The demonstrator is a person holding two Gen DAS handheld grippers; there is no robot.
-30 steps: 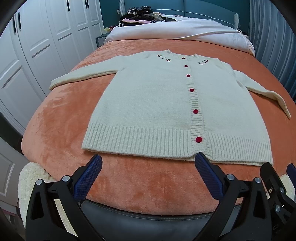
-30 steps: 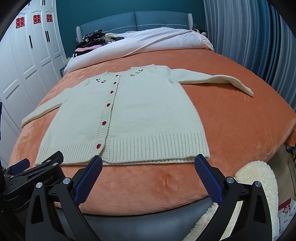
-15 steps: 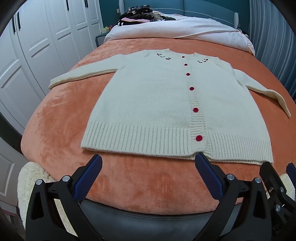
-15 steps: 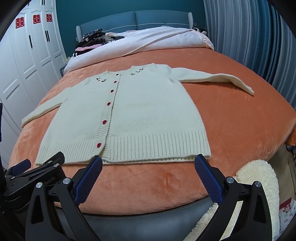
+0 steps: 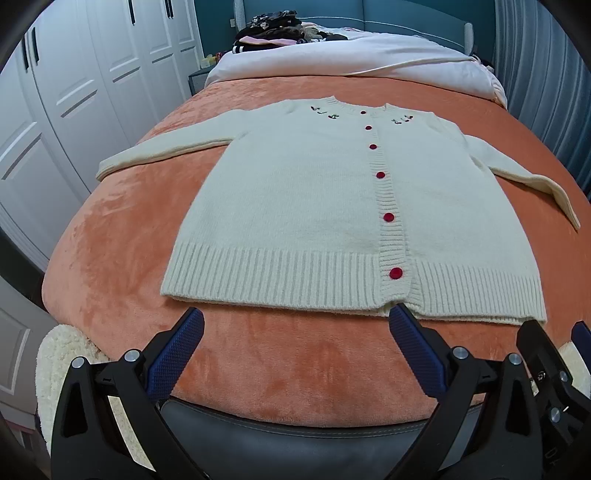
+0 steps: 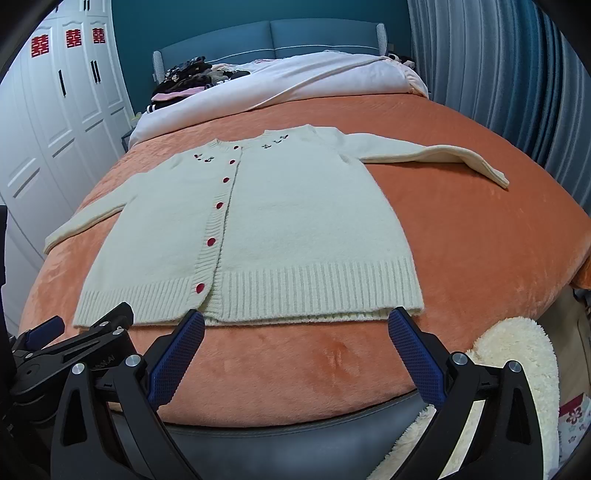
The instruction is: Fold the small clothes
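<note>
Orange plush blanket (image 5: 110,236) covers the bed; white wardrobes (image 5: 74,92) stand at our left, a white duvet (image 5: 332,55) and dark clothes pile (image 5: 273,26) beyond. Nothing blocks our cream cardigan (image 5: 295,206), flat and buttoned, collar toward the headboard, hem nearest us, sleeves spread sideways. Our left gripper (image 5: 295,343) and right gripper (image 6: 295,343) hover before the hem, jaws wide, holding nothing.
</note>
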